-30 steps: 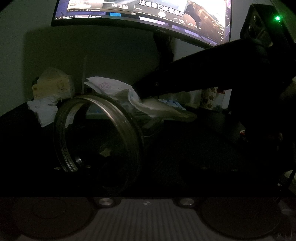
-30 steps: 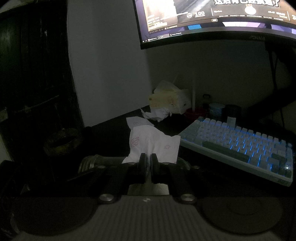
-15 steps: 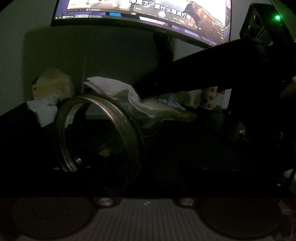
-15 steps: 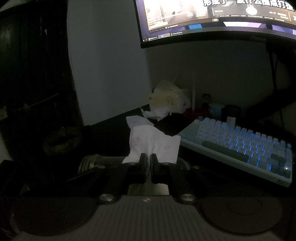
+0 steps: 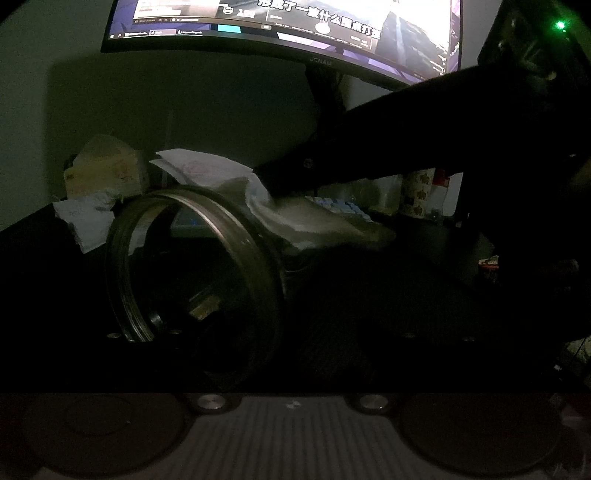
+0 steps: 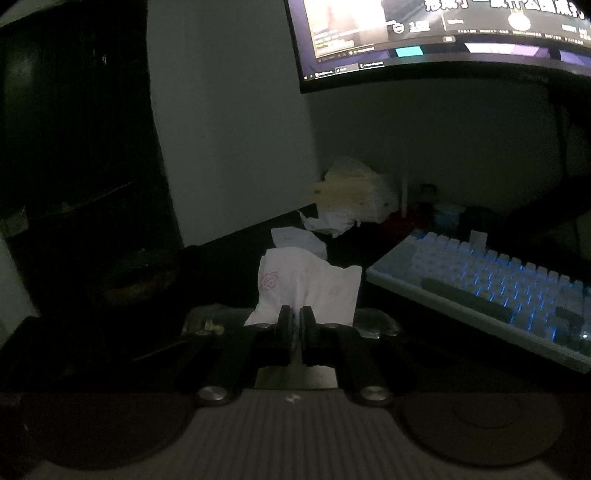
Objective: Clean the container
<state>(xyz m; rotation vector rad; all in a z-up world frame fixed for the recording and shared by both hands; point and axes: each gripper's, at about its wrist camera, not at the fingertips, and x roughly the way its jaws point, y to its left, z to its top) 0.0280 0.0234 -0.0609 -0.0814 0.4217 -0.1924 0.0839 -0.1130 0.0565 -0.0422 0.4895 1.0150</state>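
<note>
A glass jar lies on its side between my left gripper's dark fingers, its threaded mouth turned toward the camera's left. That gripper is closed wide on it. My right gripper is shut on a white tissue with a pink print. From the right in the left wrist view, the right gripper presses the tissue onto the jar's upper side. In the right wrist view, the jar shows just under the tissue. The scene is very dark.
A lit monitor hangs above the desk. A backlit keyboard lies to the right. A tissue box and crumpled tissues sit at the back left, and a patterned cup at the back right.
</note>
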